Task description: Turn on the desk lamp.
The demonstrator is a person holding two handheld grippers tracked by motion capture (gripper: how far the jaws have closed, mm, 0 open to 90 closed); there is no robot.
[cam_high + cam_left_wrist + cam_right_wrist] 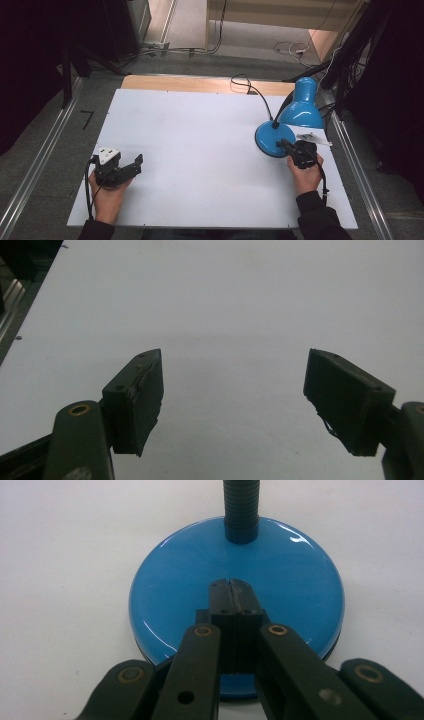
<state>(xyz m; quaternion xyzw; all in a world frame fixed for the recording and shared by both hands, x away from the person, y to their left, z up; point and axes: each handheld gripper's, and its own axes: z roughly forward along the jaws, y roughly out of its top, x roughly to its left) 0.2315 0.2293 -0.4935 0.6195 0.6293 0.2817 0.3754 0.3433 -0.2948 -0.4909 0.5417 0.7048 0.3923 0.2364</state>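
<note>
A blue desk lamp stands at the table's right side, its round base (272, 138) on the white board and its shade (302, 106) bent down to the right on a black flexible neck (241, 510). My right gripper (282, 145) is shut, its jaws pressed together over the near part of the blue base (185, 580), tips (231, 584) resting on or just above it. At the table's front left my left gripper (135, 162) lies low over the bare white surface, open, with nothing between its jaws (235, 390).
The white board (200, 130) covers most of the table. A black cable (252, 90) runs from the lamp off the far edge. A small white paper or label (312, 137) lies right of the lamp base. Metal rails (40, 160) flank both sides.
</note>
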